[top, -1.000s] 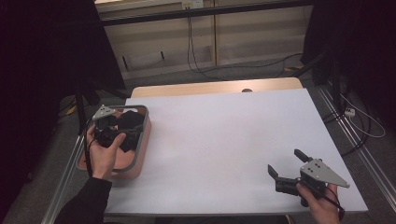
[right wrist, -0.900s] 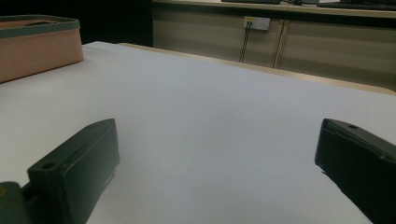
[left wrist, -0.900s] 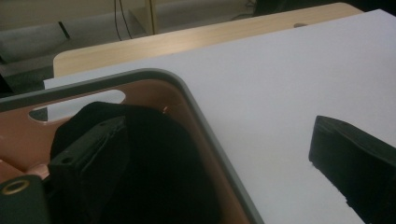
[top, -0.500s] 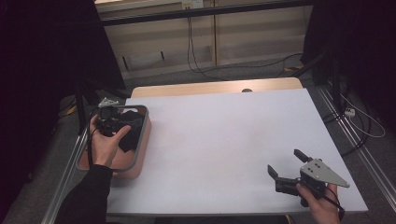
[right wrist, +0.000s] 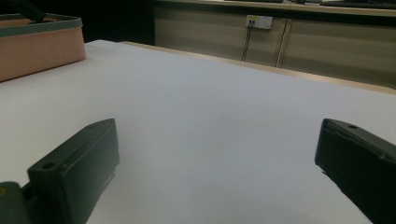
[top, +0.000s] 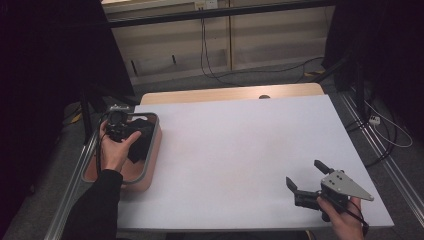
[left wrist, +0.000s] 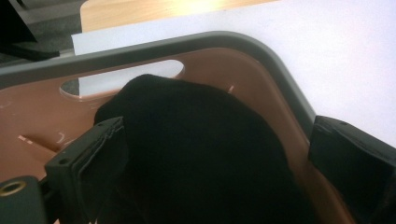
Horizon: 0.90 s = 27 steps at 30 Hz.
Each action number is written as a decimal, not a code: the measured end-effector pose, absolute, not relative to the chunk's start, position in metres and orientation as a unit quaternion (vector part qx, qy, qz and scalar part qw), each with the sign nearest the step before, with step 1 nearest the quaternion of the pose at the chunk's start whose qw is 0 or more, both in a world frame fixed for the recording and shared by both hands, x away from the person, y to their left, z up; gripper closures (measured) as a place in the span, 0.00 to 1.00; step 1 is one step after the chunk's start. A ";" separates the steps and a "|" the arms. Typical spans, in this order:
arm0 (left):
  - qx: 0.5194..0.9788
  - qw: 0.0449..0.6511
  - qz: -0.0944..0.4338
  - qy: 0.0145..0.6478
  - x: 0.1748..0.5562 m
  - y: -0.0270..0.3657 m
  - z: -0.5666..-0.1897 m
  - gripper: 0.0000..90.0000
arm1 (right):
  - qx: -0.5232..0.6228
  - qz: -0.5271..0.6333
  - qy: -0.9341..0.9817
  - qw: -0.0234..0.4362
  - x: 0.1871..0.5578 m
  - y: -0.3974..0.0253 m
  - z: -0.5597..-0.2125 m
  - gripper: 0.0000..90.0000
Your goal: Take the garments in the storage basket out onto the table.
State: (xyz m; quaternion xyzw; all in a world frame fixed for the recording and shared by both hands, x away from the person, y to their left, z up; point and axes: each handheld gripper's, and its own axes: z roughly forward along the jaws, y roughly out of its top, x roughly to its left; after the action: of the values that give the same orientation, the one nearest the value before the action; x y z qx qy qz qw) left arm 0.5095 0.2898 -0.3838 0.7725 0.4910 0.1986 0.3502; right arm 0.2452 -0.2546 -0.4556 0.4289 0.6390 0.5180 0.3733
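Note:
A pink basket [top: 150, 165] with a grey rim [left wrist: 280, 74] stands at the table's left edge. A black cloth [top: 141, 146] lies bunched inside it. My left gripper [top: 121, 132] is held over the basket's far end, pointing down into it. In the left gripper view it [left wrist: 219, 163] is open, its jaws wide apart on either side of the black cloth [left wrist: 196, 149]. My right gripper [top: 304, 184] rests near the table's front right corner. It [right wrist: 215, 168] is open with only white tabletop between its jaws.
The white table surface [top: 240, 150] stretches between basket and right gripper, with a wooden strip [top: 225, 93] along its far edge. The right gripper view has the basket [right wrist: 37, 44] far off at top left. Cables [top: 215, 55] lie on the floor beyond.
My left gripper has moved toward the basket's far end and tipped down onto the black cloth. The right gripper has stayed where it was.

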 end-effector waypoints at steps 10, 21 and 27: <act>0.780 0.307 0.197 0.509 0.522 0.286 -0.396 0.03 | 0.429 0.518 0.640 0.371 0.246 -0.255 -0.456 0.00; 0.792 0.259 0.171 0.527 0.529 0.291 -0.408 0.00 | 0.428 0.518 0.641 0.370 0.246 -0.255 -0.456 0.00; 0.799 0.242 0.169 0.524 0.532 0.291 -0.412 0.00 | 0.427 0.518 0.642 0.371 0.245 -0.254 -0.456 0.00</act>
State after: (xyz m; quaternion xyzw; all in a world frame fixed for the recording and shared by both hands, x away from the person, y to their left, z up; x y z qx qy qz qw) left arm 0.5322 0.2913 -0.4124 0.7989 0.5238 0.1694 0.2422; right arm 0.2454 -0.2542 -0.4560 0.4274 0.6420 0.5176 0.3705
